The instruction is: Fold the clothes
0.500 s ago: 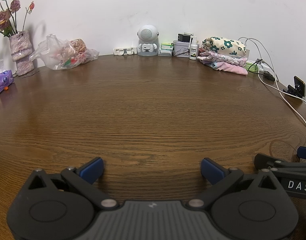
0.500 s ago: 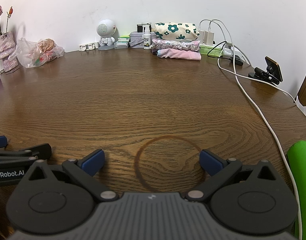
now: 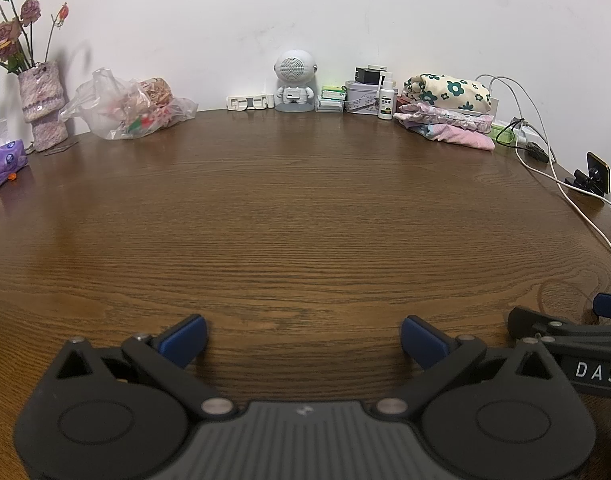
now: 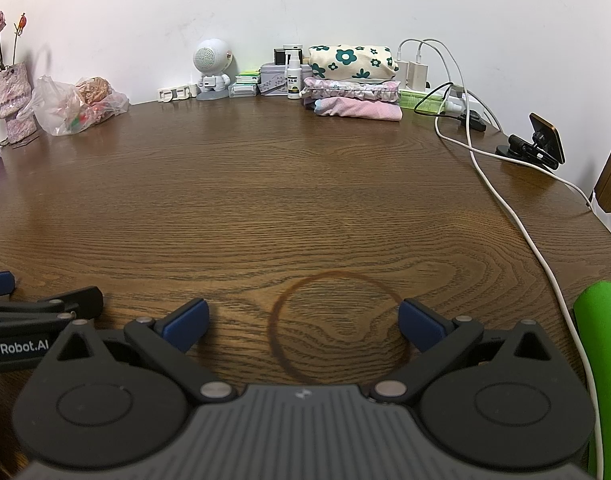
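A dark brown wood-grain bench (image 4: 305,184) stands against a plain white wall (image 4: 305,8), with a faint ring stain (image 4: 339,328) near its front edge. The stack of folded clothes (image 4: 353,82), cream flower-print on top and pink below, sits at the back by the wall. The left gripper (image 3: 303,338) and right gripper (image 4: 303,322) hover side by side, fingers spread wide and empty.

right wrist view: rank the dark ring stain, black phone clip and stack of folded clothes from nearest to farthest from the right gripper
1. Dark ring stain on the wood: just ahead of the right gripper, partly between its open jaws.
2. Black phone clip: far right edge.
3. Stack of folded clothes: back, by the wall.
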`<state>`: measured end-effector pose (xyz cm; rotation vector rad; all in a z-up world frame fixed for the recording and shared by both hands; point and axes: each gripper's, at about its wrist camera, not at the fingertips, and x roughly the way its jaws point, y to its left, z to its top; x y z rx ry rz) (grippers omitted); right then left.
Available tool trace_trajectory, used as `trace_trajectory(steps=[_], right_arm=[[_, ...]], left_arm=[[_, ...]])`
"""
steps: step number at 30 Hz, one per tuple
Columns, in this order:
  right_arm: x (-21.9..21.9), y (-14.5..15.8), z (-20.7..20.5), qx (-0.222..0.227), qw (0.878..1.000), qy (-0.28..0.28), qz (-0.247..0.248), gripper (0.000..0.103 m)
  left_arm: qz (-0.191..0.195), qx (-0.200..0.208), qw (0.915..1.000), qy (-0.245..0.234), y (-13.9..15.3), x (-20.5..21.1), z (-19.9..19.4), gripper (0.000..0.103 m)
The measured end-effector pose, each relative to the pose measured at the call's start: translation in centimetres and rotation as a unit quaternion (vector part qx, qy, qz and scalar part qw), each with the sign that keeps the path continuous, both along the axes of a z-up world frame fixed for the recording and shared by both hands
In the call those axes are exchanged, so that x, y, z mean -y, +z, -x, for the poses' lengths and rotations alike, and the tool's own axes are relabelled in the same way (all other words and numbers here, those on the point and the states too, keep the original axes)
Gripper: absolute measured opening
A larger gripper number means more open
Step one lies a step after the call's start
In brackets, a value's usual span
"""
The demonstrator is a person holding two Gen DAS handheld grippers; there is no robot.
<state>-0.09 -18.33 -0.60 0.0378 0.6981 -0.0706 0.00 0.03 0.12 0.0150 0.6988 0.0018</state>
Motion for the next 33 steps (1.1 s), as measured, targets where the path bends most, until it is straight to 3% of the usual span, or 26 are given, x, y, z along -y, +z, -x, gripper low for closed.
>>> trace_trajectory(steps=[33], right_arm=[[-0.1, 0.2, 0.0, -0.001, 1.000, -0.001, 0.000, 0.103]], left_arm=[[0.001, 0.000, 1.0000, 0.000, 1.4, -0.4, -0.2, 0.103]])
